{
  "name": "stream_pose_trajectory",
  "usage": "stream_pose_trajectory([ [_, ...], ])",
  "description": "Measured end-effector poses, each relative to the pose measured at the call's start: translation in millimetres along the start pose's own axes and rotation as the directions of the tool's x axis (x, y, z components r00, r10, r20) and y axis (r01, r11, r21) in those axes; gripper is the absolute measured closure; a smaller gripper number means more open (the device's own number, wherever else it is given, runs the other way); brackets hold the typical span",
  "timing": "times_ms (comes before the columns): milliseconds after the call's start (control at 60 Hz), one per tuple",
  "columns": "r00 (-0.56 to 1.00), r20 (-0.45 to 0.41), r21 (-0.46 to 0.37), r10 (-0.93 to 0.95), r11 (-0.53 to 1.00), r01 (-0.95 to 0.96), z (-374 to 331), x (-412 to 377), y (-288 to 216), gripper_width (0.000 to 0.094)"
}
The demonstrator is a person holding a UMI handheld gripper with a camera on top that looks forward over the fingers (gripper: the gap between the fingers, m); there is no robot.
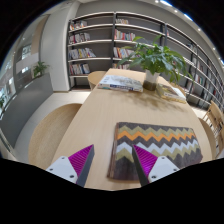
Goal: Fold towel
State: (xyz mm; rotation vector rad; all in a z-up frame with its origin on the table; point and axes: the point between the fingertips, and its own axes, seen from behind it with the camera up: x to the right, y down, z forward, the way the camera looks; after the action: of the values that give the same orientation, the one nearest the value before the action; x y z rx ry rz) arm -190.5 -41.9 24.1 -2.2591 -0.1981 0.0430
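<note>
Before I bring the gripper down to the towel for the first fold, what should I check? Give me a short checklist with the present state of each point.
1. The zigzag-patterned woven towel lies flat on the light wooden table: ok.
2. The gripper is open, nothing between its fingers: ok.
3. Fingers touch the towel: not ok, its near edge lies just ahead of the right finger.
4. Towel's near edge fully visible: cannot tell, the right finger covers part.
5. The potted green plant and the stack of papers stand well beyond the towel: ok.

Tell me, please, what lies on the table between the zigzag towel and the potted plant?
Nothing: in the gripper view, bare wooden table separates the zigzag towel from the potted plant. The open gripper hovers at the towel's near edge.
</note>
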Motion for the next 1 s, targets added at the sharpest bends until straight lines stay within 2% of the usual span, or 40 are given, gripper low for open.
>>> stream_pose_trajectory([
  [133, 0.999, -0.031, -0.043, -0.003, 0.999, 0.002, 40.3, 11.2, -11.2, 0.0267],
  [183, 0.999, -0.053, -0.09, -0.003, 0.996, -0.001, 49.7, 18.1, -1.2, 0.0373],
  [200, 0.998, -0.056, -0.09, -0.003, 0.996, -0.002, 31.4, 23.2, -4.4, 0.04],
  [283, 0.995, -0.094, -0.085, 0.016, 0.996, -0.024, 50.7, 30.8, -2.4, 0.0616],
  [367, 0.993, -0.115, -0.089, 0.001, 0.996, -0.011, 49.9, 38.1, -1.0, 0.0724],
  [400, 0.991, -0.134, -0.093, -0.023, 0.996, 0.01, 50.6, 43.2, -0.6, 0.0854],
  [483, 0.992, -0.115, -0.1, -0.055, 0.994, 0.044, 50.4, 42.3, -0.7, 0.0875],
  [633, 0.999, -0.038, -0.103, 0.032, 0.994, -0.036, 38.6, 47.7, -10.3, 0.0897],
  [850, 0.989, -0.141, 0.024, -0.031, 0.999, 0.035, -30.9, 168.4, -84.4, 0.0897],
  [1000, 0.981, -0.191, 0.013, -0.033, 0.999, 0.036, -39.7, 259.9, -76.7, 0.0895],
])
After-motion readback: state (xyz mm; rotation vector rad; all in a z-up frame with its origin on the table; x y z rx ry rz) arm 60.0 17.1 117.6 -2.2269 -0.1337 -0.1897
